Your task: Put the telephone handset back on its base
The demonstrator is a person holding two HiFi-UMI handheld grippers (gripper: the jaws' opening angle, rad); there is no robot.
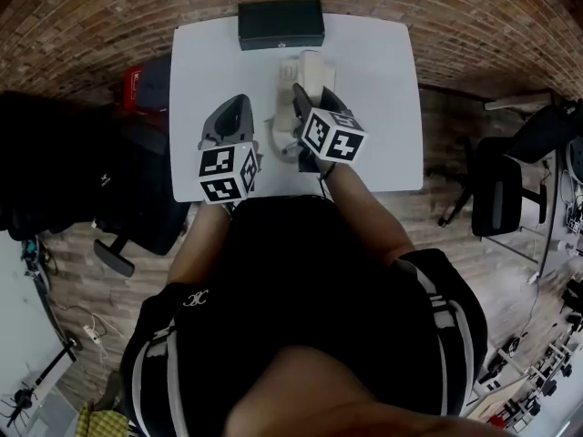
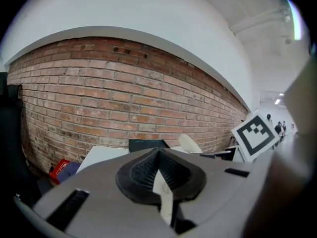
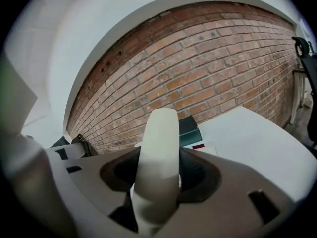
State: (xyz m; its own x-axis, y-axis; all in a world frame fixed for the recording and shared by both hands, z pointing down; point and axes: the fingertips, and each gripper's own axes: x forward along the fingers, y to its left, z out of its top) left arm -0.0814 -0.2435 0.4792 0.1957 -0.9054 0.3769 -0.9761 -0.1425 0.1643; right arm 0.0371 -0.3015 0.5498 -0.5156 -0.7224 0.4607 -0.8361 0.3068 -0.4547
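Note:
The cream telephone handset (image 1: 312,69) is in my right gripper (image 1: 306,107), which is shut on it above the middle of the white table (image 1: 383,107). In the right gripper view the handset (image 3: 158,162) stands up between the two dark pads, tilted away toward the brick wall. The cream telephone base (image 1: 284,116) lies on the table just left of and under the handset. My left gripper (image 1: 233,116) hovers over the table to the left of the base, jaws together with nothing between them. Its view shows the pads (image 2: 143,175) meeting and the handset's tip (image 2: 189,144) beyond.
A black box (image 1: 281,24) sits at the table's far edge, against the brick wall (image 1: 109,16). A dark office chair (image 1: 137,189) stands left of the table, with a red item (image 1: 133,85) behind it. Another chair (image 1: 499,189) stands to the right.

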